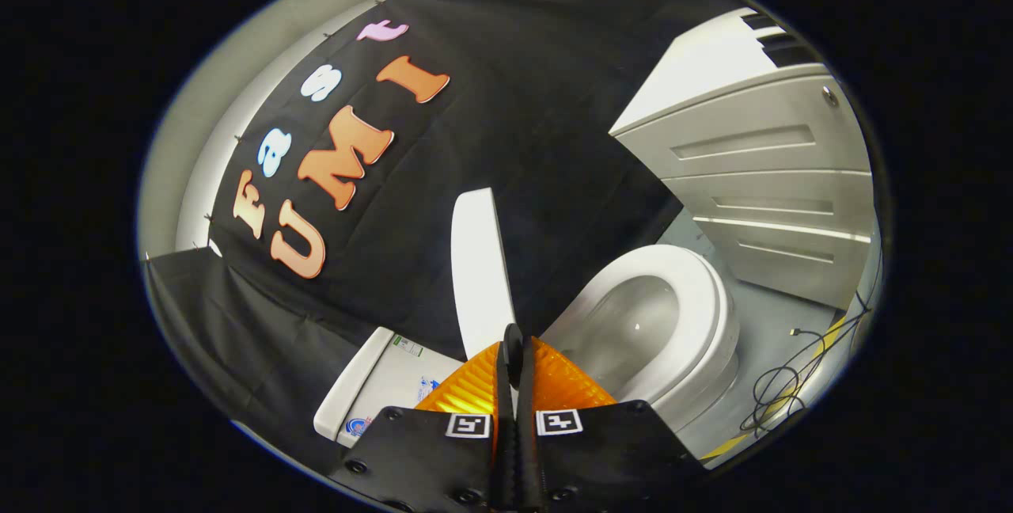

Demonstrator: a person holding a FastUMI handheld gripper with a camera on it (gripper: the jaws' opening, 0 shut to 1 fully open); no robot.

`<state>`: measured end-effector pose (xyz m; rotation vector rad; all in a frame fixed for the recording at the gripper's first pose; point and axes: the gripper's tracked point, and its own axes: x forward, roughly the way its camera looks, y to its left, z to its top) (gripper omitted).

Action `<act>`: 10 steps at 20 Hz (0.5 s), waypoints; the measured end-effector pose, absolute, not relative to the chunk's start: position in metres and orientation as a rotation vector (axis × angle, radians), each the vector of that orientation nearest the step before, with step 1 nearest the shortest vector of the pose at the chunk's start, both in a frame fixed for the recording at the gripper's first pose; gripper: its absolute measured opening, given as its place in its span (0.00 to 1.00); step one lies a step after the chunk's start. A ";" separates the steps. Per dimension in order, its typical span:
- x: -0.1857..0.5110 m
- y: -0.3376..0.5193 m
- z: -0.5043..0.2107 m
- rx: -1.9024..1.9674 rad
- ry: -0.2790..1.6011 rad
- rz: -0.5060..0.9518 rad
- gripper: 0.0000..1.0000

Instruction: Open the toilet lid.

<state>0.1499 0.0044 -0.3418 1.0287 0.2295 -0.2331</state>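
The white toilet lid (477, 260) stands raised, nearly upright, seen almost edge-on just ahead of my fingers. Beside it the seat and open bowl (696, 291) lie uncovered, with the white tank (366, 386) on the lid's other side. My gripper (513, 336) has its two fingers pressed together, their tips right at the lid's near edge. Nothing shows between them. I cannot tell whether the tips touch the lid.
A white cabinet with three drawers (760, 172) stands beyond the bowl. Loose cables (779, 390) and a yellow-black strip lie on the grey floor next to the toilet. Black cloth hangs behind the tank and lid.
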 end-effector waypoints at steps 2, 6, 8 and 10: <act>0.154 0.014 -0.328 1.011 0.226 -0.221 0.07; 0.163 0.041 -0.306 0.951 0.230 -0.181 0.08; 0.164 0.052 -0.295 0.926 0.231 -0.162 0.07; 0.169 0.065 -0.287 0.895 0.242 -0.146 0.08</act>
